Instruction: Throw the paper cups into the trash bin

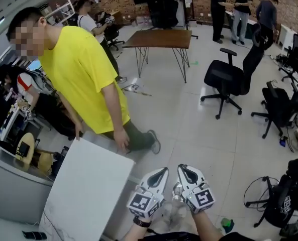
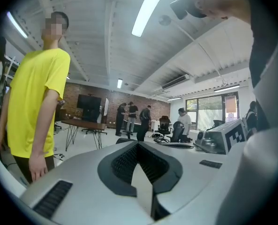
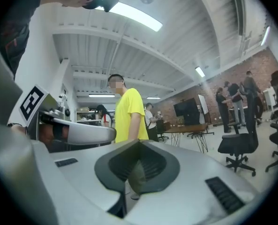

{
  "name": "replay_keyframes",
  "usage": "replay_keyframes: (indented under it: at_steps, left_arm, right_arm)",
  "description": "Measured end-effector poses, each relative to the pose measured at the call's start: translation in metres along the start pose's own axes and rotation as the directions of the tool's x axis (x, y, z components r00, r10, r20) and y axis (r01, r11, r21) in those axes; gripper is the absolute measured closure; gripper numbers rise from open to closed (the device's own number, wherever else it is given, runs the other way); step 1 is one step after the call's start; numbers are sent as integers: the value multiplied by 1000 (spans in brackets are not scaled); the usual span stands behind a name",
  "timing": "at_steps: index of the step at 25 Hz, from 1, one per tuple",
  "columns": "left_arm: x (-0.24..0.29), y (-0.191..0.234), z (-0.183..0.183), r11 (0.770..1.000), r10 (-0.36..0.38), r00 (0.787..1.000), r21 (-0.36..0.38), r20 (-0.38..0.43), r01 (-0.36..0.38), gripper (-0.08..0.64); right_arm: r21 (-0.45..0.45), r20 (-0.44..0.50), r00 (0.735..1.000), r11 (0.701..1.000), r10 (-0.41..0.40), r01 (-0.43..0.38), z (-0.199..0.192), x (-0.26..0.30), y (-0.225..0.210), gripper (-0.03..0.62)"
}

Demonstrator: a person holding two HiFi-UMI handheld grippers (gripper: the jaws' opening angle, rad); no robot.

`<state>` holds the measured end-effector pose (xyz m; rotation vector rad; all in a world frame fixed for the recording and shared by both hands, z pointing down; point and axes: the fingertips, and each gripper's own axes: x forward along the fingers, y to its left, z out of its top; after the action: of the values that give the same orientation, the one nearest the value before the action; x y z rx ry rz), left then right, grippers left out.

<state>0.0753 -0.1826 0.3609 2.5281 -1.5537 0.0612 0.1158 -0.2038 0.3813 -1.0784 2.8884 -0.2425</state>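
1. The left gripper (image 2: 138, 144) is pointing out across the room. Its two jaws are pressing together with nothing between them.
2. The right gripper (image 3: 139, 142) is sitting just beside it. Its jaws are also closing tight on nothing.
3. Both are showing smooth grey shells and dark ribbed pads (image 2: 124, 163), shaped like a pointed leaf.
4. Ahead and to the left of the grippers, a person in a soft yellow T-shirt (image 1: 83, 69) is leaning a hand on a flat white tabletop (image 1: 88, 190).
5. Ahead and to the right, a black office chair (image 1: 226, 79) on wheels is standing on the shiny pale floor (image 1: 189, 119).
6. Far ahead, a brown wooden table (image 1: 161, 38) is standing on thin metal legs.
7. I cannot tell where the paper cups or the trash bin are.
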Motion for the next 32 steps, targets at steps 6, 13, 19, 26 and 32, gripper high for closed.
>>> replay_keyframes:
  at_steps: [6, 13, 19, 26, 32]
  left_arm:
    - [-63, 23, 33, 991, 129, 991, 21, 47, -130, 557]
    - [-115, 43, 43, 986, 169, 982, 2, 87, -170, 558]
    - [-186, 87, 60, 983, 182, 973, 11, 140, -186, 557]
    - [-297, 169, 49, 973, 229, 962, -30, 147, -227, 557]
    - [-363, 222, 37, 952, 304, 942, -92, 139, -294, 557]
  right_arm:
    - [-75, 32, 990, 988, 139, -136, 39, 8, 67, 589]
    - [-121, 20, 976, 970, 216, -212, 52, 18, 137, 589]
    - [-155, 30, 968, 958, 248, -241, 55, 50, 216, 589]
    - [-125, 20, 952, 946, 305, -300, 33, 100, 343, 589]
    - [-93, -21, 926, 922, 376, -376, 17, 133, 417, 589]
